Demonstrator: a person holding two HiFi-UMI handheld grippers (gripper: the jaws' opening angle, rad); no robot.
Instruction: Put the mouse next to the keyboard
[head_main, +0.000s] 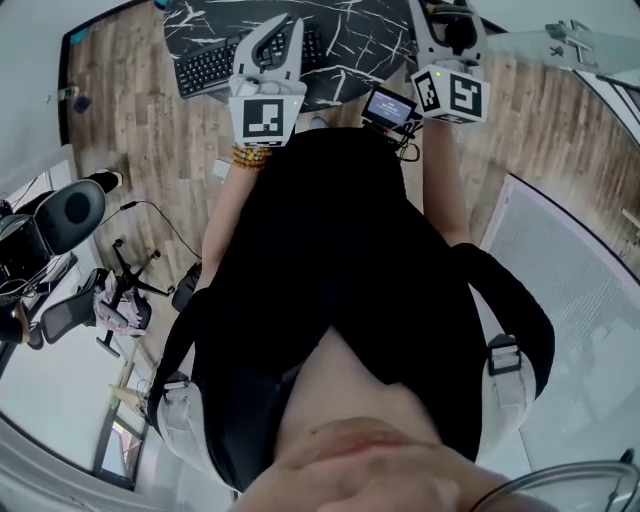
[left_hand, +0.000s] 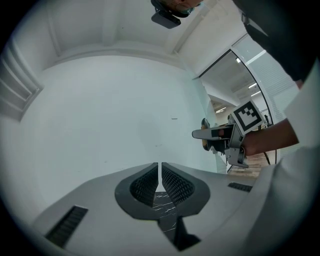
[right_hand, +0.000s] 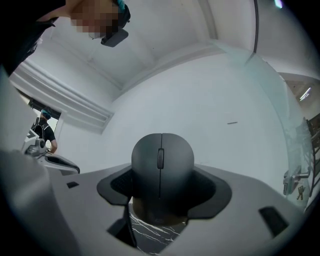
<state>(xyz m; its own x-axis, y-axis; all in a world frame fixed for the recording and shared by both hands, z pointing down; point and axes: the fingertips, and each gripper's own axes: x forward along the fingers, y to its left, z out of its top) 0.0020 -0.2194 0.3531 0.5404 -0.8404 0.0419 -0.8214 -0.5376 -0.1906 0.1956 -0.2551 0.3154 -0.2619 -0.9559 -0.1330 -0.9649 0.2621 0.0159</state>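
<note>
A black mouse (right_hand: 162, 162) with a scroll wheel stands upright between the jaws of my right gripper (right_hand: 162, 187), which is shut on it and raised toward a pale wall. In the head view the right gripper (head_main: 452, 35) hangs over the right part of the black marbled table (head_main: 360, 40). The black keyboard (head_main: 212, 65) lies at the table's left. Above it, my left gripper (head_main: 280, 38) is held with its jaws shut on nothing. The left gripper (left_hand: 159, 172) also points at the wall, and the right gripper (left_hand: 220, 134) appears off to its right.
A small screen device (head_main: 390, 105) sits at the table's near edge. Office chairs (head_main: 60, 215) stand on the wooden floor (head_main: 150, 150) to the left. A pale panel (head_main: 580, 290) runs along the right. The person's black-clad body fills the middle of the head view.
</note>
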